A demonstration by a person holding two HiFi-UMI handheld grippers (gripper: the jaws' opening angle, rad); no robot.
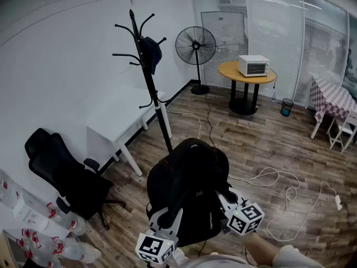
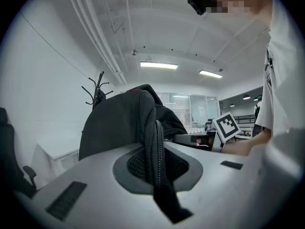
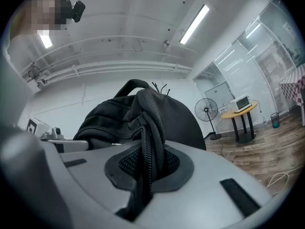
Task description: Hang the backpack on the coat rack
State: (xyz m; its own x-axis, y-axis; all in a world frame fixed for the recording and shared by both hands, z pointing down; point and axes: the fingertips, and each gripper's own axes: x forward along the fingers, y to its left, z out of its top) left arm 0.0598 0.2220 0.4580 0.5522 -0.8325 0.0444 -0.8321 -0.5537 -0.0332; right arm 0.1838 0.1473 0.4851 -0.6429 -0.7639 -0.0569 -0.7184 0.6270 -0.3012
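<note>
Two pinched backpack straps (image 2: 156,149) (image 3: 148,154), gripper views

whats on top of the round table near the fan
A white countertop oven sits on the round table, toward its right side. Nothing else shows on the top; anything behind the oven is covered.

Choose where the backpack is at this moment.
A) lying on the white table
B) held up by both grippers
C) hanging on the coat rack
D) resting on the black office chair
B: the left gripper and the right gripper each have their jaws closed on a strap of the backpack, which is held in front of the person, apart from the coat rack.
</note>
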